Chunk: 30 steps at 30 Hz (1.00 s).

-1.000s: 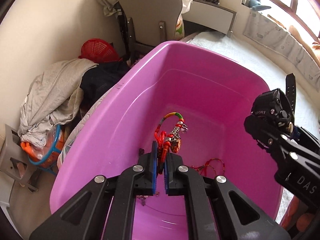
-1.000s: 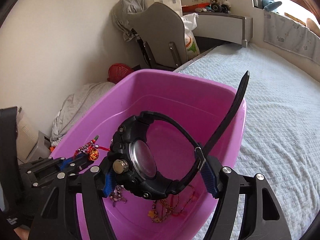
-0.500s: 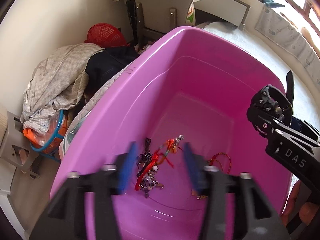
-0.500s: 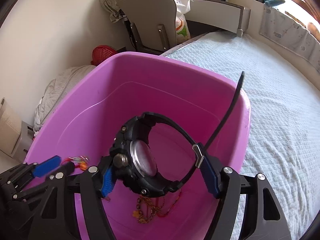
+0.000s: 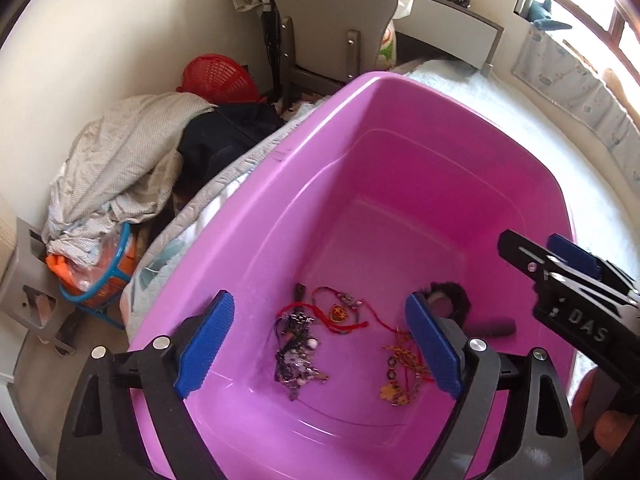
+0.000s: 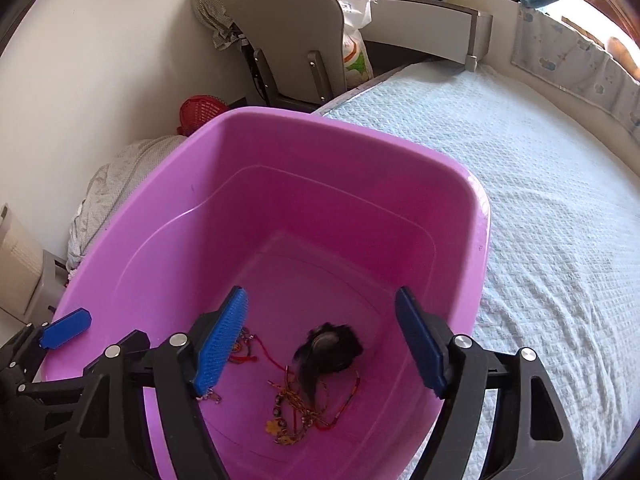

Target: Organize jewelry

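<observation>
Deep pink plastic tub (image 5: 256, 216) on a pale quilted bedspread (image 6: 560, 208), left gripper (image 5: 320, 344) and right gripper (image 6: 322, 344) above it, jaws spread and just opening further, nothing between them, blurred black wristwatch (image 6: 328, 350) on the tub floor beside tangled red-and-gold thread bracelets (image 5: 400, 376), partly hidden behind a blue finger pad (image 5: 432, 344).

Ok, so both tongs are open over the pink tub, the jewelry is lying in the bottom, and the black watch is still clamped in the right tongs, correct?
Not quite: the right tongs are empty. The black watch is blurred down inside the pink tub beside the jewelry, as the right wrist view shows. The left tongs are open too, having just been opening with nothing between them.
</observation>
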Available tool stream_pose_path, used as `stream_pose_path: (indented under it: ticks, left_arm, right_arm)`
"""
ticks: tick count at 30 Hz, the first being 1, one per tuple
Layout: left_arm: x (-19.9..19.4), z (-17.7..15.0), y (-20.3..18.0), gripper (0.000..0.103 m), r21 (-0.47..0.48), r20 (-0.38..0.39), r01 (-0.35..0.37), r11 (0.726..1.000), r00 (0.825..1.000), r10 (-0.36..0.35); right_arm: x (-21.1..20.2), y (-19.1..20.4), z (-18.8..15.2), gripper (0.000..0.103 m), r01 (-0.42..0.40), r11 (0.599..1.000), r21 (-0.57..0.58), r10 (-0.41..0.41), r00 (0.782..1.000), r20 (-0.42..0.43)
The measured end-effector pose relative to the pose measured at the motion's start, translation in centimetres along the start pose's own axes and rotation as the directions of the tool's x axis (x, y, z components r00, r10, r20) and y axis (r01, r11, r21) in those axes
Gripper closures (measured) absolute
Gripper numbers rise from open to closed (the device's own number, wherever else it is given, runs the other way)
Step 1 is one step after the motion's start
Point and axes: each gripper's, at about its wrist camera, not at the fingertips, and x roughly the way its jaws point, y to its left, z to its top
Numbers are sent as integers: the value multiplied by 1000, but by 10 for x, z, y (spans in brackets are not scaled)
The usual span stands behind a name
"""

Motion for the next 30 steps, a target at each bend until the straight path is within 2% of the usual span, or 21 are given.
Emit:
stream_pose_path:
  ticks: [22,30]
  left_arm:
    - [-6,-2,1,15,-26,13,-3,1000,1000,3]
    - [-17,-3,3,9,-30,36,-17,999,999,18]
  right_arm:
    - [-3,0,0,29,0,1000,7,0,1000,3]
    - [-10,2,-2,29,-4,1000,5,4,1000,8]
